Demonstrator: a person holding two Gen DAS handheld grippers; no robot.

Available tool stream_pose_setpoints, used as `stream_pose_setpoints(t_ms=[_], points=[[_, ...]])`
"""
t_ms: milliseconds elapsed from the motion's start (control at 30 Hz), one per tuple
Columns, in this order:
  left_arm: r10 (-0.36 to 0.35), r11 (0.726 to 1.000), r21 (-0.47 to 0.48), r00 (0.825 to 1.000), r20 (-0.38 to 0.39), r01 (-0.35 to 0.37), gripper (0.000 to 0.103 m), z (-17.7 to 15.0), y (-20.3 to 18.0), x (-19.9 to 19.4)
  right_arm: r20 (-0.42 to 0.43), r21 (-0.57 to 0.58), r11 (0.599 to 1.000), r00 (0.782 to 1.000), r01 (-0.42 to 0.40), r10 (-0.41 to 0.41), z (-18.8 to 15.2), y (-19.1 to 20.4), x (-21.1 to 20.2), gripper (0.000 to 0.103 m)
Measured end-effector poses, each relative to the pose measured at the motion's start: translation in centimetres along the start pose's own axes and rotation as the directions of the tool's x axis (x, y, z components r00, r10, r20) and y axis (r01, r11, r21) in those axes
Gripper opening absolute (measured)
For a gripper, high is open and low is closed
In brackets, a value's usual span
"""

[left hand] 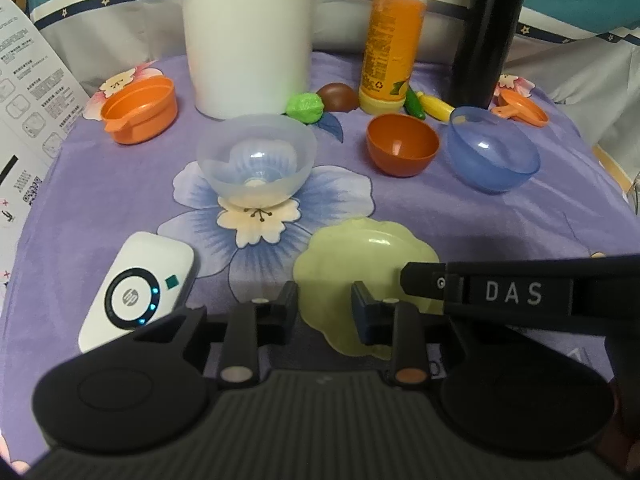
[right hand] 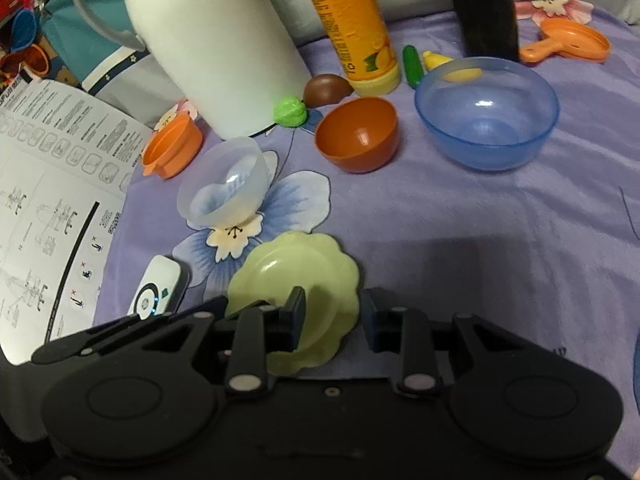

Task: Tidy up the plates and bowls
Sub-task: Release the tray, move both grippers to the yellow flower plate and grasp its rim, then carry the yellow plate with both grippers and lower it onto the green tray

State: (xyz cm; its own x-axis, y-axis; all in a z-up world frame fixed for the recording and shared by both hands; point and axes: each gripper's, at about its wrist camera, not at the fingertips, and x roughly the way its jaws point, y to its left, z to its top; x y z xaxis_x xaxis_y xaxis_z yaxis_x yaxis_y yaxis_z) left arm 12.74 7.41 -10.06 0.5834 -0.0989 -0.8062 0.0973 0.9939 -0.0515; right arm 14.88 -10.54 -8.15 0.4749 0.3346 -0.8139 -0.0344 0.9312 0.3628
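1. Two claws worked one pale green scalloped plate [left hand: 360, 248] on the purple floral cloth [left hand: 440, 208].
2. Left claw [left hand: 325, 304]: jaws narrow, plate's rim between them; contact uncertain.
3. Right claw [right hand: 335, 316]: jaws narrow, straddling the plate's right rim; contact likewise uncertain.
4. Plate appeared light, stiff, glossy, probably slippery; its rim offered the best hold.
5. Clear bowl [left hand: 256, 160], brown bowl [left hand: 402, 144] and blue bowl [left hand: 492, 148] stood beyond.

- Pale green scalloped plastic plate [left hand: 362, 248]: nearest the cameras, one edge lifted off the purple floral cloth.
- Clear frosted plastic bowl [left hand: 256, 158]: upright on the printed flower, behind the plate.
- Small brown-orange plastic bowl [left hand: 402, 144]: tilted, between the clear bowl and the next one.
- Translucent blue plastic bowl [left hand: 492, 148]: upright, farthest right.
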Motion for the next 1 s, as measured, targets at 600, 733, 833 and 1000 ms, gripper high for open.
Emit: stream_pose_setpoints(t_ms=[600,733,833,1000], points=[[0.001,1.000,0.004,0.997,0.079,-0.001,0.028,-2.6,0.9,-9.9,0.031,-0.033,0.999,0.999,-0.026,0.027,-2.8,3.9,-8.4,0.031],[0.000,1.000,-0.001,0.996,0.088,0.000,0.028,-4.0,1.7,-12.0,0.026,-0.055,0.998,0.999,-0.035,0.036,-4.2,5.1,-9.9,0.031],[0.005,1.000,-0.004,0.996,0.092,-0.005,0.028,-5.2,2.2,-13.3,0.020,-0.076,0.996,0.999,-0.039,0.041,-5.3,6.1,-10.8,0.031],[0.011,1.000,-0.010,0.996,0.087,-0.011,0.028,-7.2,3.2,-14.9,0.000,-0.098,0.994,0.999,-0.054,0.054,-7.2,7.5,-11.7,0.031]])
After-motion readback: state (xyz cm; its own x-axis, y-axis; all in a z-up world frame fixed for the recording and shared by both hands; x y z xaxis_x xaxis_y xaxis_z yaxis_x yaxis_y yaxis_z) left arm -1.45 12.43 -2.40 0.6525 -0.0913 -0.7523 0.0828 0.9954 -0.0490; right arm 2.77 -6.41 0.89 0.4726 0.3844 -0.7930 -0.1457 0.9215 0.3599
